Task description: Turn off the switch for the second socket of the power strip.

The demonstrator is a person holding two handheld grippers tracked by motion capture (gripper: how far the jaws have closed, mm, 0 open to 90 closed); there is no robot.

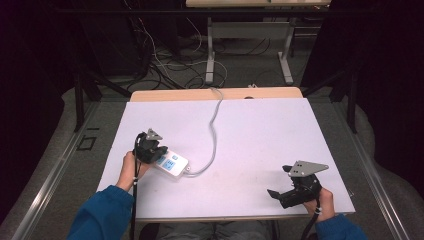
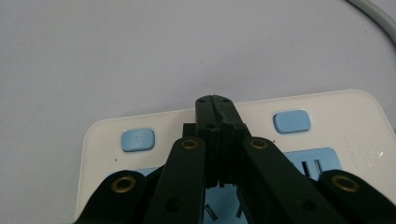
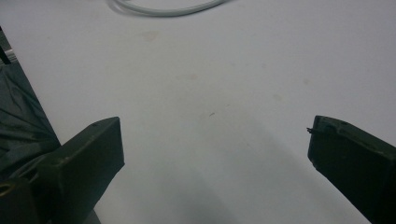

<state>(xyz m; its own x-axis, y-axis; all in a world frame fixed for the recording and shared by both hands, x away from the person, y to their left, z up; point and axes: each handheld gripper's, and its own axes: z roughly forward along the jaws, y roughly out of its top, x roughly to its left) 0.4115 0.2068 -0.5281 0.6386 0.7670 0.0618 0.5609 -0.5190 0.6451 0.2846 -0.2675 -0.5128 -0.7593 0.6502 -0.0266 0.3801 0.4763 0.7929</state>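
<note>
1. Power strip (image 1: 171,163): from the high view, this white box with blue parts lies on the left part of the white table (image 1: 260,140), near your side. Its grey cord (image 1: 215,131) runs from its right end, bends up across the table and goes over the far edge. Your left gripper (image 1: 152,148) sits right over the left end of the power strip, with your left hand (image 1: 131,167) behind it. Your right gripper (image 1: 295,192) is well apart from it, low by the near right corner of the table, held by your right hand (image 1: 322,202). Its tips point left, toward the middle of the table.

2. In the left gripper view, your left gripper (image 2: 215,105) has its two black tips pressed together, with nothing between them. The tips point down at the top of the power strip (image 2: 327,116), between two little blue buttons (image 2: 137,140). I cannot tell if the tips touch the box. A blue socket face (image 2: 322,163) shows on the right, and a bit of the cord (image 2: 378,16) sits in the top right corner.

3. In the right gripper view, your right gripper (image 3: 215,140) has its two tips spread far apart, and they hold nothing. Bare table (image 3: 210,70) lies between them. A loop of the cord (image 3: 163,9) shows at the top, far from the tips.
</note>
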